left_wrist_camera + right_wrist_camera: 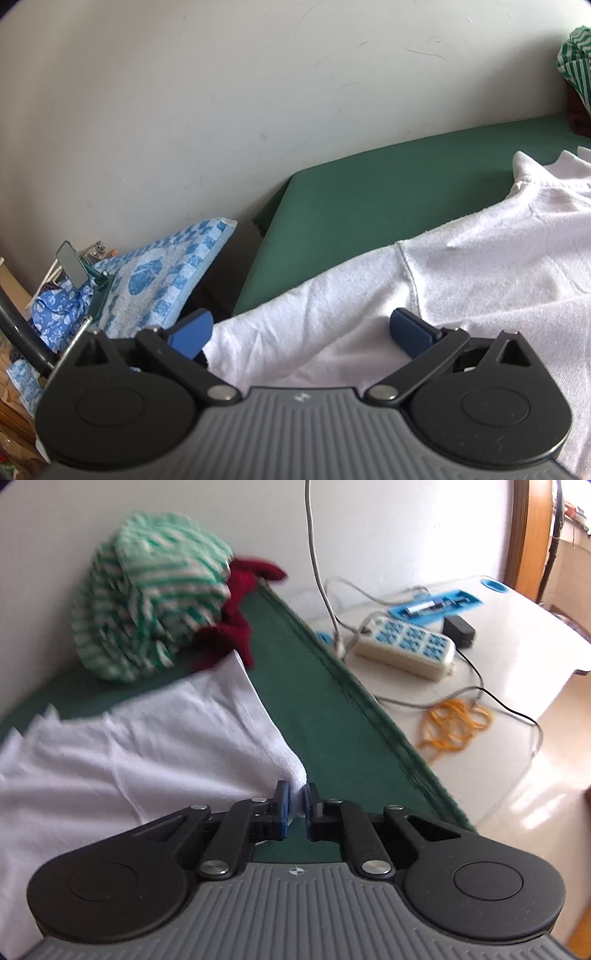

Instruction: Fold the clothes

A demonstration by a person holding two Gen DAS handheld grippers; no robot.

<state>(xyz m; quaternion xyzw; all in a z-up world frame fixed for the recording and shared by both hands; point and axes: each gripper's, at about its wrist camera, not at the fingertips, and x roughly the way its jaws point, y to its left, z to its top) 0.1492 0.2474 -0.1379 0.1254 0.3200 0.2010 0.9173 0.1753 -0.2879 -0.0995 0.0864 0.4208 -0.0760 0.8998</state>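
A white shirt [461,273] lies spread over the green cloth-covered table [369,184]. My left gripper [301,332] is open, its blue pads [192,332] straddling the shirt's sleeve end at the table's left edge, with fabric between them. In the right wrist view the same white shirt [147,734] stretches left and back. My right gripper [294,805] is shut on a corner of that shirt, which bunches between the blue pads [282,808] above the green table [332,709].
A green-and-white striped garment [147,602] and a dark red one [236,627] are piled at the table's far end by the wall. A power strip [406,646], cables and a yellow cord [454,727] lie on the white surface to the right. A blue patterned cushion [159,277] sits left.
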